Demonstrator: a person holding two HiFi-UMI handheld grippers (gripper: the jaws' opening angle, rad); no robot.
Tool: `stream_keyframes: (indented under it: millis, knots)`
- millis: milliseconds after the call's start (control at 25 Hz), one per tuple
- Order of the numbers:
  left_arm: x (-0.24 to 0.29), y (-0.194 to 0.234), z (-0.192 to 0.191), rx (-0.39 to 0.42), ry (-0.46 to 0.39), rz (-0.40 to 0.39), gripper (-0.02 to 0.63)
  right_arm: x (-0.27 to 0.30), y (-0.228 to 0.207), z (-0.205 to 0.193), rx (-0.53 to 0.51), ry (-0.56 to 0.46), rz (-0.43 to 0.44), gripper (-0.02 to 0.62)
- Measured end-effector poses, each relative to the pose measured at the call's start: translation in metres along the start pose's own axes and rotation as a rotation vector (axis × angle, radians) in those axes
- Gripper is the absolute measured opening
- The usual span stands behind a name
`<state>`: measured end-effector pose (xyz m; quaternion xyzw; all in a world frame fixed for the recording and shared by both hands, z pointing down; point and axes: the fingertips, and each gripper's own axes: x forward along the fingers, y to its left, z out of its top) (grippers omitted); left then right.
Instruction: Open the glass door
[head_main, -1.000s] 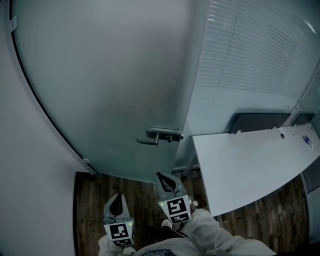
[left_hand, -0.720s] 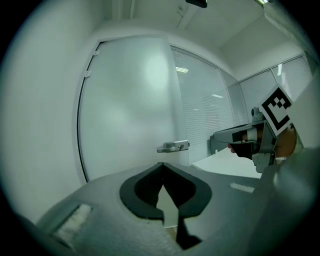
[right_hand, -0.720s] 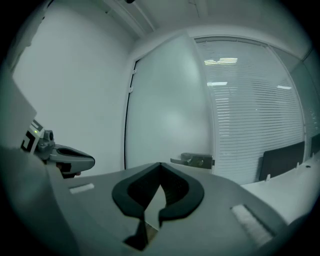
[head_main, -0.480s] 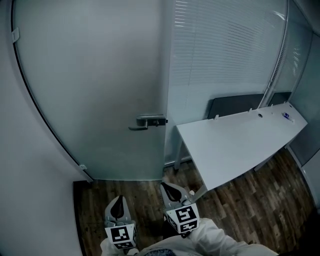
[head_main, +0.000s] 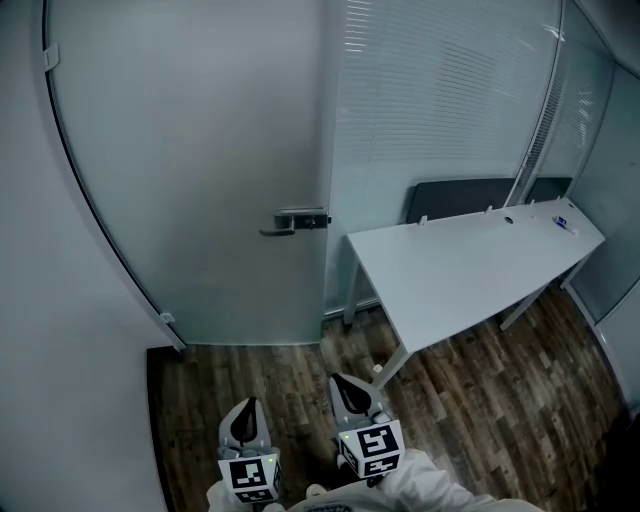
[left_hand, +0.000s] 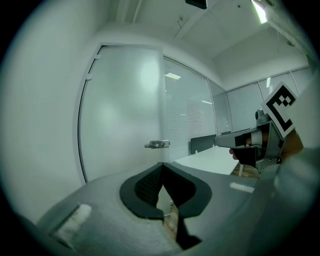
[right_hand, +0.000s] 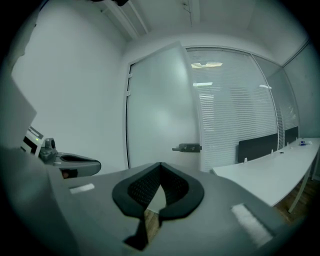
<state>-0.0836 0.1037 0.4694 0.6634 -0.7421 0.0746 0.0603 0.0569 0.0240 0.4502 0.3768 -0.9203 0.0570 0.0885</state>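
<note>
standing shut in its frame, the frosted glass door (head_main: 200, 150) fills the left half of the head view. its lever handle (head_main: 298, 220) is on its right edge, just beside the slatted glass panel (head_main: 430, 100). the left claw (head_main: 248, 405) is low over the wooden floor (head_main: 200, 370), jaws pressed together on nothing. the right claw (head_main: 342, 382) beside it is closed the same way and also empty. both point at the door from well back. the white table (head_main: 470, 270) has its near left corner close to the right claw.

a shut door with both claws this far off fits a stand before going to the handle, or one after the door has swung to again. either way, a grip on the lever would need the jaws parted first, and the right claw kept off that table corner.

against a second ago, the door and handle sit farther off, more floor shows in front of the claws, and more of the table has come into view.
</note>
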Motion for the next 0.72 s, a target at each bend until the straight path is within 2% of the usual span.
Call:
stream_keyframes:
  millis: [360, 720]
  knots:
    - [-0.009, -0.031, -0.002, -0.005, 0.023, 0.018, 0.003, -0.036, -0.026, -0.001, 0.022, 0.012, -0.015, 0.003]
    - [-0.012, -0.096, -0.003, 0.038, 0.029, -0.022, 0.003, -0.073, -0.056, -0.017, 0.041, 0.037, -0.009, 0.003]
